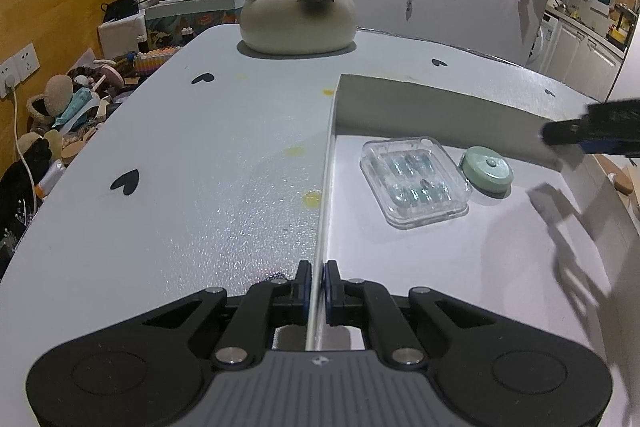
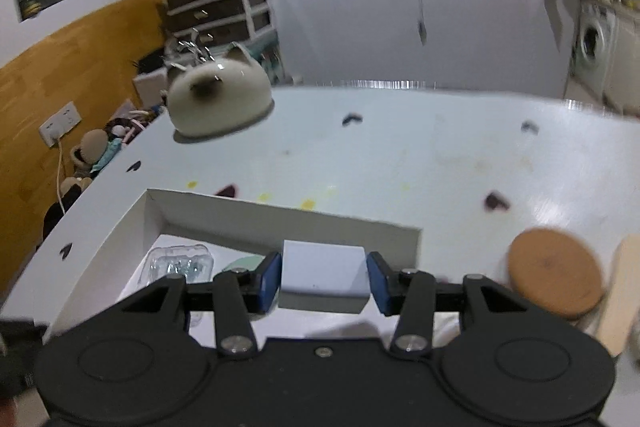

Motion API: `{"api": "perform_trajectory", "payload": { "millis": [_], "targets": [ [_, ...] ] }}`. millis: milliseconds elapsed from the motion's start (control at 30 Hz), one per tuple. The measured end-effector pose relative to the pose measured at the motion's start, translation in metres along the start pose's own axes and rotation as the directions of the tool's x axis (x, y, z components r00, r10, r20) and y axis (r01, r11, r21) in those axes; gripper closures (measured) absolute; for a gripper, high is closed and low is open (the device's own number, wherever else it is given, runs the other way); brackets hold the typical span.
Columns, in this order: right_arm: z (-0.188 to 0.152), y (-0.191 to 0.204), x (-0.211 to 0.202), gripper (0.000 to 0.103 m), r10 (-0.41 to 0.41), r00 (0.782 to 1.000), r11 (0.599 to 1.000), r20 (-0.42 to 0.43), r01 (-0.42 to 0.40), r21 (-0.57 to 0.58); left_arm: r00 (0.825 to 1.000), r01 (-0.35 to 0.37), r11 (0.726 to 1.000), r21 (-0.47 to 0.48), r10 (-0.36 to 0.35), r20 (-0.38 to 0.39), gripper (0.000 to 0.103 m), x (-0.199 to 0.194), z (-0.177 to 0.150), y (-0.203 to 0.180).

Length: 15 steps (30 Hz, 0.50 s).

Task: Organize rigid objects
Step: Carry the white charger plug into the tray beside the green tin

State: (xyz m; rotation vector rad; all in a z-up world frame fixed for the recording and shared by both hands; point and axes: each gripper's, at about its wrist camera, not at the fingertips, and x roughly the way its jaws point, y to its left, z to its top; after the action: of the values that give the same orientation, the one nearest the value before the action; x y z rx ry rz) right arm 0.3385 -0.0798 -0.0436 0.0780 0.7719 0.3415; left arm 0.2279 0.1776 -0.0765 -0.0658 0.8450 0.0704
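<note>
White block (image 2: 323, 277) between jaws shows only from right wrist.

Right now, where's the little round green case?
In the left wrist view the round green case lies inside the white box, near its far wall, right beside the clear plastic case.

White block (image 2: 323, 274) between blue fingers (image 2: 269, 281)

Two wrist views, shared white box (image 1: 400, 99)
</note>
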Motion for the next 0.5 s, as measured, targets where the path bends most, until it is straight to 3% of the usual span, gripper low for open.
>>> {"api": "perform_trajectory", "payload": {
  "millis": [333, 500],
  "targets": [
    [0.000, 0.004, 0.037, 0.055, -0.063, 0.994, 0.995, -0.087, 0.069, 0.078, 1.000, -0.008, 1.000, 0.011, 0.008, -0.007, 0.097, 0.000, 0.001, -0.002],
    [0.000, 0.005, 0.040, 0.055, -0.079, 0.993, 0.994, -0.082, 0.085, 0.064, 1.000, -0.005, 1.000, 0.014, 0.005, -0.010, 0.097, 0.000, 0.002, -0.001]
  ]
}}
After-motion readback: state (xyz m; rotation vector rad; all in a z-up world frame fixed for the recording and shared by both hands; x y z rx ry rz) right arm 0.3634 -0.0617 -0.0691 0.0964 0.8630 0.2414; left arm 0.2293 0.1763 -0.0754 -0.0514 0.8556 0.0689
